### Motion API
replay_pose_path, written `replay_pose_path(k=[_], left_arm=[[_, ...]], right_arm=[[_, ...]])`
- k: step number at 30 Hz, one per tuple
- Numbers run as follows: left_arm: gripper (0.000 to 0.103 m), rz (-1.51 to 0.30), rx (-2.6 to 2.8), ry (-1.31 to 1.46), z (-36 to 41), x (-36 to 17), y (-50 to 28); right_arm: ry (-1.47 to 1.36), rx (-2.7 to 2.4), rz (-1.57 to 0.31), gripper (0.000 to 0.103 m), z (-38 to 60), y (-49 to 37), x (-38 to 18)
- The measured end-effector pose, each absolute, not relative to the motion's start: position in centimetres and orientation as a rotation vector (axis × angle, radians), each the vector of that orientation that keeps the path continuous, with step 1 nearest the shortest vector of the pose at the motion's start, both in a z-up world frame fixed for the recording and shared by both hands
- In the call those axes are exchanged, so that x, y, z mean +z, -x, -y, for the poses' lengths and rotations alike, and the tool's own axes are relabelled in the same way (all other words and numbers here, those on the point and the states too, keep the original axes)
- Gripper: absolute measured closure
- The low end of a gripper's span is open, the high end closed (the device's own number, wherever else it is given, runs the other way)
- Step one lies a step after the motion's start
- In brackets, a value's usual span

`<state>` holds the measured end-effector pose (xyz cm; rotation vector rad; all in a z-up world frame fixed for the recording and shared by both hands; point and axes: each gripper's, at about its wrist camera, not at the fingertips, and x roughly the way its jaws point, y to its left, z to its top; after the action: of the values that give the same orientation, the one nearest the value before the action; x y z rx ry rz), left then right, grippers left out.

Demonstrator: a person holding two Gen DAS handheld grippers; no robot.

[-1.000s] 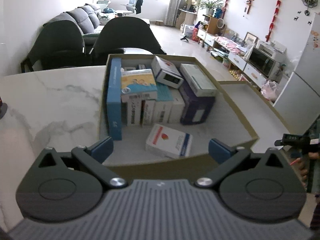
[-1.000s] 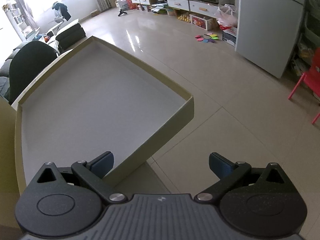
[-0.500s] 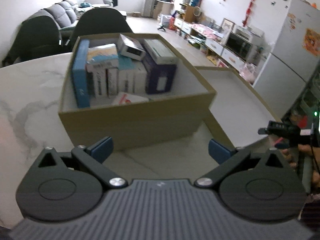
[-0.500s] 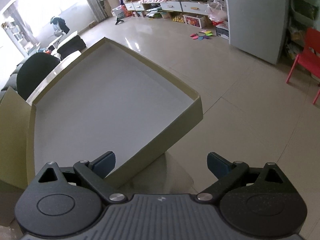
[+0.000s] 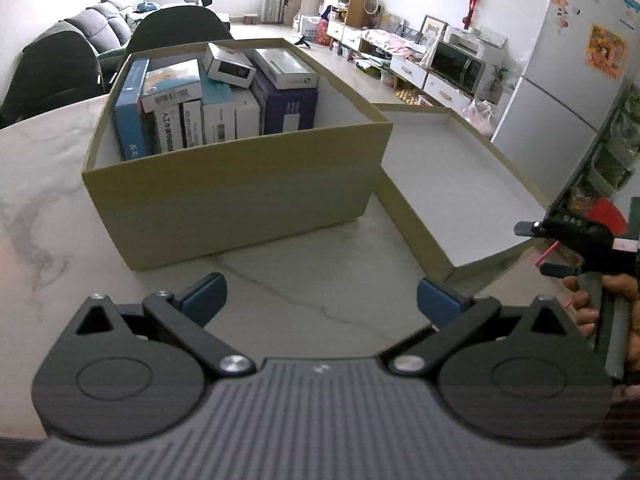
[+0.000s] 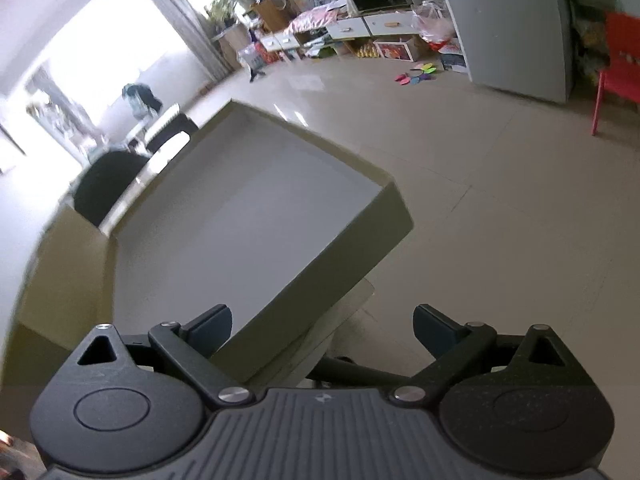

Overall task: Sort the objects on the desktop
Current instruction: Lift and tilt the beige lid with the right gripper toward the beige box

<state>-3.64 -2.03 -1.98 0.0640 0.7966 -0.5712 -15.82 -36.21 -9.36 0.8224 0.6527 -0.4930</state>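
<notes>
Marble bench (image 5: 48, 184), living room behind. Left claw (image 5: 320, 300): spread wide, empty, over bare marble. Straight ahead of it, cardboard box (image 5: 240, 184) packed with small cartons (image 5: 208, 116). Right claw (image 6: 322, 330): spread wide, empty; box lid (image 6: 248, 216), inside up, just ahead-left.

- Our right gripper (image 6: 322, 322) is spread wide, with nothing between the fingers.
- Just ahead of our left fingertip (image 6: 210, 322) we see the shallow box lid (image 6: 256, 216), its corner overhanging the table edge (image 6: 332, 320).
- Far ahead to the right stands a red chair (image 6: 618, 68), beside a grey fridge (image 6: 516, 28).
</notes>
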Motion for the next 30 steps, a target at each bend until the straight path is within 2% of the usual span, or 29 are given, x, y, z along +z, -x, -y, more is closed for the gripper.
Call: replay_pose_path(k=[3,9,15,27,30], left_arm=[[0.000,-0.798,-0.588,-0.065,2.6,-2.1,3.7],[0.000,-0.806,-0.612,-0.081,3.7,-2.5,3.7],[0.000,-0.817,-0.609,-0.091,4.1,-2.8,3.6],[0.000,-0.804,-0.596,-0.076,3.9,-2.4,3.7],[0.000,-0.802,-0.586,-0.063,3.6,-2.4,3.7]], right_arm=[[-0.932,-0.482,-0.579,0.007,37.6,17.0,-9.8],[-1.157,-0.437,-0.437,0.020,41.1,18.6,-11.2],[-1.210,-0.384,-0.344,0.031,42.5,18.9,-11.6],[-1.366,-0.357,-0.240,0.033,44.6,18.8,-14.0],[-1.407,-0.361,-0.225,0.043,45.1,18.9,-14.5]])
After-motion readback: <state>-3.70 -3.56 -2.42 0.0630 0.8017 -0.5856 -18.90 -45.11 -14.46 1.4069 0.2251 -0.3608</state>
